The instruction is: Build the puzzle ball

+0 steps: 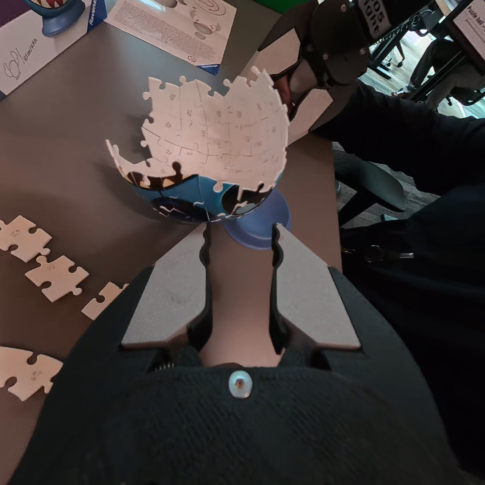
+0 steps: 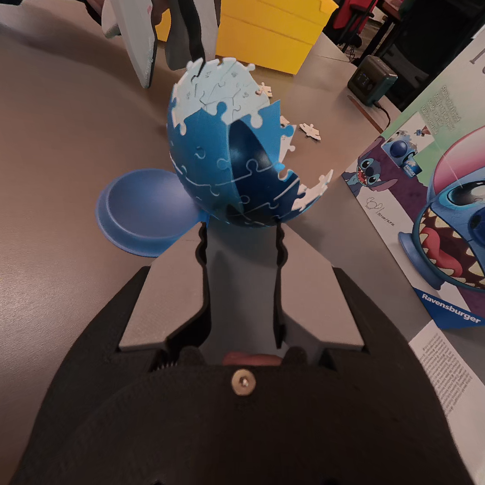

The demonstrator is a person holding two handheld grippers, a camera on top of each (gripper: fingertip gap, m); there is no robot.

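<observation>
While both grippers are held apart with nothing between their fingers, the half-built puzzle ball [image 1: 210, 154] is seen tilted on the bench [image 1: 78, 147], its open white inside turned toward the left wrist camera and its blue outer shell [image 2: 210, 157] turned toward the right wrist camera. The left gripper [image 1: 240, 231] is spread wide, its fingertips just beside the lower edge of the ball, at 6 o'clock from it. The right gripper [image 2: 240, 225] is likewise spread wide, its tips close under the ball's lower blue edge; whether either gripper touches the ball cannot be told. The blue stand [image 2: 141, 212] is seen beside the ball rather than under it, at 8 o'clock from the ball in the right wrist view, and at 5 o'clock behind the ball's lower edge in the left wrist view. Loose white puzzle pieces [image 1: 56, 278] are laid face down on the bench at 8 o'clock from the ball in the left wrist view. The puzzle box [image 2: 433, 210] is seen at 3 o'clock in the right wrist view, and a printed instruction sheet [image 1: 173, 29] at 12 o'clock in the left wrist view. A yellow bin [image 2: 270, 31] is seen beyond the ball.
</observation>
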